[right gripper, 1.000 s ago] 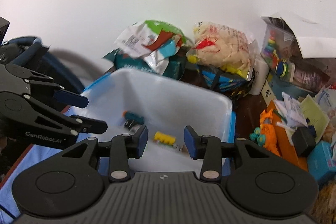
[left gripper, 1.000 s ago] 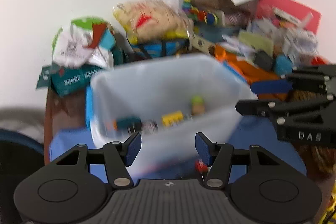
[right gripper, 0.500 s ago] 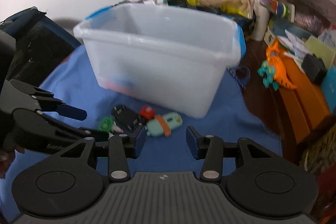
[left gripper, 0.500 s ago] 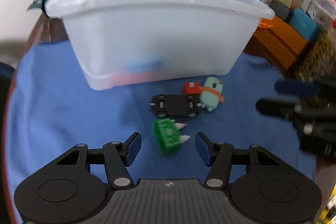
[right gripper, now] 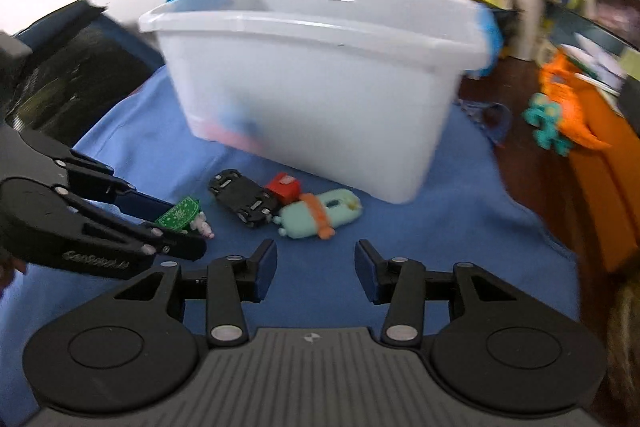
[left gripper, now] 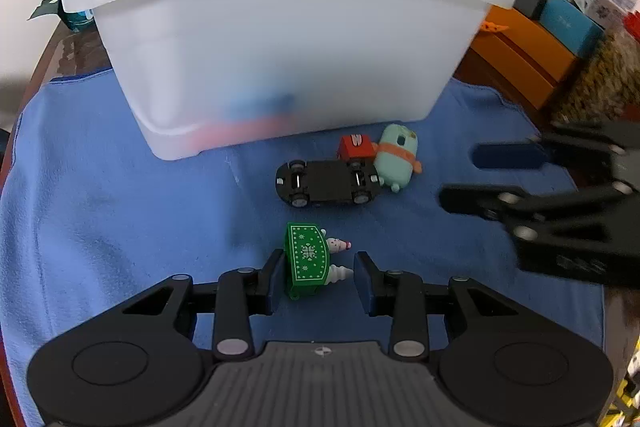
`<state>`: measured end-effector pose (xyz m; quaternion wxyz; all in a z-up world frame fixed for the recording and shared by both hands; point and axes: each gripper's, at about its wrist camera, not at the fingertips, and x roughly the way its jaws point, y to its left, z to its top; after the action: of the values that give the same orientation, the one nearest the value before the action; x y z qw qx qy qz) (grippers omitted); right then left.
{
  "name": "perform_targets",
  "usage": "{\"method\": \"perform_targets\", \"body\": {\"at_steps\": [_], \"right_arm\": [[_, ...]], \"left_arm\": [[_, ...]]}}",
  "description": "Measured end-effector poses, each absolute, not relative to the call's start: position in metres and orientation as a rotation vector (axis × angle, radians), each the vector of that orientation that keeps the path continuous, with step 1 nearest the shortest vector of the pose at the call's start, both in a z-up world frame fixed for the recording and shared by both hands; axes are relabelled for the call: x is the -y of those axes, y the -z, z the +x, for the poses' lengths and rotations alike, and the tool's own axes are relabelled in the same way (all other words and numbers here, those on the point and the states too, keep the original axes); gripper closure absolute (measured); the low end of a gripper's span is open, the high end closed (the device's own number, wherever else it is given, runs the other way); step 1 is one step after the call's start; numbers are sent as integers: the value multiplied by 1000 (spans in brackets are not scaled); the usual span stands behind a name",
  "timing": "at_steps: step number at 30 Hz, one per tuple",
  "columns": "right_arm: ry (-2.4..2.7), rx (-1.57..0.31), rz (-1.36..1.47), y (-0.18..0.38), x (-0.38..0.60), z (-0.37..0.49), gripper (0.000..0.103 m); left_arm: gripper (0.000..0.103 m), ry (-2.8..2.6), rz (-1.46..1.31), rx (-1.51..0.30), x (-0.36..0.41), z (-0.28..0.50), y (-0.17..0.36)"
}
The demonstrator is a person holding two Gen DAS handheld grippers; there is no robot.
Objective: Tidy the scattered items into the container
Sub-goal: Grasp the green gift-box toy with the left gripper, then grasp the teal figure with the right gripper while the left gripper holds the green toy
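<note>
A green snowflake-patterned toy (left gripper: 307, 259) with small white figures lies on the blue cloth (left gripper: 120, 207), between the pads of my left gripper (left gripper: 319, 277). Its jaws are closing, and both pads touch the toy's sides. Just beyond lie an upside-down black toy car (left gripper: 328, 183), a red block (left gripper: 355, 146) and a mint toy with an orange band (left gripper: 396, 159). Behind them stands the white bin (left gripper: 280, 39), with dim coloured items inside. My right gripper (right gripper: 316, 275) hovers just short of the mint toy (right gripper: 320, 215). Its jaws are opening, with nothing between them.
Orange boxes (left gripper: 520, 55) and a blue box stand to the right of the cloth. Bags and packets are piled behind the bin. An orange and teal toy (right gripper: 560, 115) lies on the wooden table to the right. A dark bag (right gripper: 72, 67) sits to the left.
Both grippers came down from above the bin to the cloth in front of it. The left jaws narrowed onto the green toy. The right jaws widened a little.
</note>
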<state>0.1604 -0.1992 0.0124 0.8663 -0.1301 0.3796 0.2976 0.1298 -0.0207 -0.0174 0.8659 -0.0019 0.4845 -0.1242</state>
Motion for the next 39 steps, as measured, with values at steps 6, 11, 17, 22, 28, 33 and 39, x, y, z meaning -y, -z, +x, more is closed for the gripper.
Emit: {"method": "perform_targets", "body": {"at_steps": [6,11,17,22,28,33,39], "right_arm": [[-642,-794,-341,-5,184,185,45],[-686,-817,-272,-6,180,214,45],[-775,-861,-206,3,173,227,44],[-849,-909,-313,-2,175,219,34],[-849,-887,-457,-3,174,197,41],[-856,-904,-451,0,173,218,37],[-938,-976,-388,7,175,247,25]], "left_arm": [[63,273,25,-1018,18,124,18],[63,267,10,-1014,14,122,18],[62,267,15,-1014,14,122,17],[62,270,22,-1012,15,122,18],[62,276,35,-1009,15,121,17],[62,279,45,-1011,17,121,18],[62,294,67,-1015,15,120,17]]}}
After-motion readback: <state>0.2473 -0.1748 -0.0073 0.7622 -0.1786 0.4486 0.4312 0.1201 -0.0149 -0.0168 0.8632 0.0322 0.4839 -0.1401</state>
